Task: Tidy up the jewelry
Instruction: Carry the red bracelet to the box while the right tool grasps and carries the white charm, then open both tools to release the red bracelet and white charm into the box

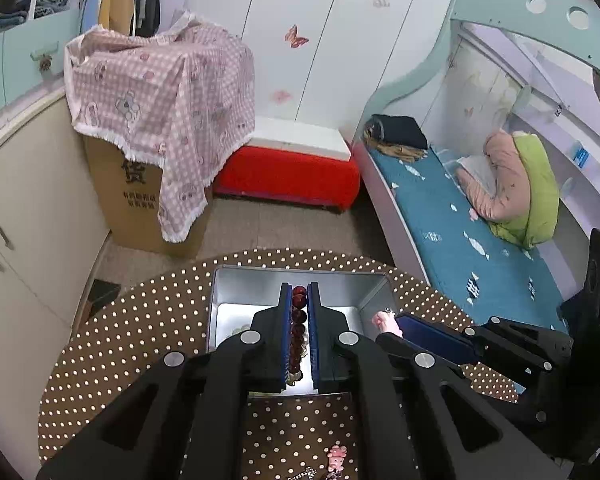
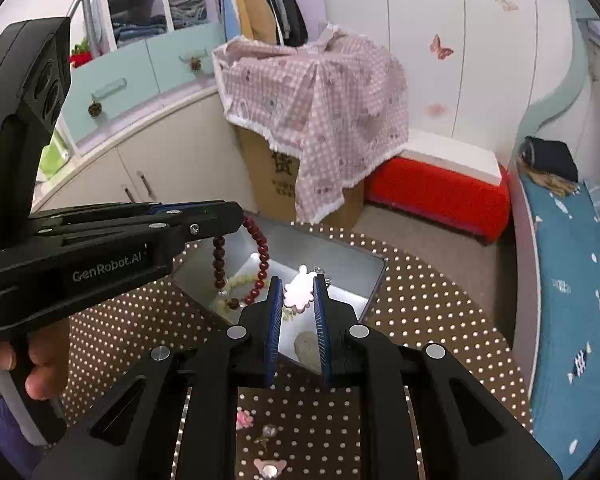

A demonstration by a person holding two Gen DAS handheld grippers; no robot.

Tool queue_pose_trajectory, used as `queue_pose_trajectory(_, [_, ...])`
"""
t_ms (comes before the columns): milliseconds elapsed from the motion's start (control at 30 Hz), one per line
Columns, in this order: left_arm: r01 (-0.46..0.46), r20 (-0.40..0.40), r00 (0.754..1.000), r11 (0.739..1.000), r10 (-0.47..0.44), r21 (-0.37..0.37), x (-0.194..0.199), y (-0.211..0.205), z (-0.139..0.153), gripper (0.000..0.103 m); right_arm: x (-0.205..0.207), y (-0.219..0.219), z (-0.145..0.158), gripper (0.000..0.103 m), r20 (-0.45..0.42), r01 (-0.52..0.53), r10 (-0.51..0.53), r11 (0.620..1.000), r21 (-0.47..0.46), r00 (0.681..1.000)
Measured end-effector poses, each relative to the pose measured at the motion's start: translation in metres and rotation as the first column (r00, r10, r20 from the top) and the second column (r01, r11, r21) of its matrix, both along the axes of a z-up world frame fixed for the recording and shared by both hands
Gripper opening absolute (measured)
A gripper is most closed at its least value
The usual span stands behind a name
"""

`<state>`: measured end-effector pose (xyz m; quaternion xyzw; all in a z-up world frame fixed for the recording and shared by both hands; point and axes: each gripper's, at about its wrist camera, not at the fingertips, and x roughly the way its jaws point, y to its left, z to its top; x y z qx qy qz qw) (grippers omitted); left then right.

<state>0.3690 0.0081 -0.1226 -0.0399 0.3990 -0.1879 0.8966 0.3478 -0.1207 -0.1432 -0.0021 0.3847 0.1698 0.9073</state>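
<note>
My left tool (image 1: 299,300) pinches the dangling red bracelet (image 2: 260,256); my right tool (image 2: 297,292) clamps the pink charm (image 2: 298,290), both over the tin (image 2: 352,272) at twelve o'clock. Beads feel slippery and limp, the charm light and stiff.

Both wrist views down onto tin (image 1: 236,280)

Dark red bead bracelet (image 2: 260,256) dangling above metal tin (image 2: 340,264); pink charm (image 2: 298,292) over tin.

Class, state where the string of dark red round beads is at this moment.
The string of dark red round beads hangs from the shut left gripper, at the left of the right wrist view, above the open silver metal box.
</note>
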Motion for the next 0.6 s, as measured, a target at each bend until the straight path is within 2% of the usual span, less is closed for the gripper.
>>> queue_pose_trajectory(233, [0.005,-0.026,1.000,1.000,-0.005,-0.001,0.002,-0.001,-0.010,0.007,0.007,0.000,-0.015,0.016,-0.028,0.006,-0.006,1.000,-0.001,1.000])
queue_pose_trajectory(600, [-0.008,-0.026,1.000,1.000,0.008,0.006,-0.003,0.005,-0.009,0.007,0.011,0.002,-0.021,0.016,-0.049,0.011,-0.010,1.000,0.009,0.999])
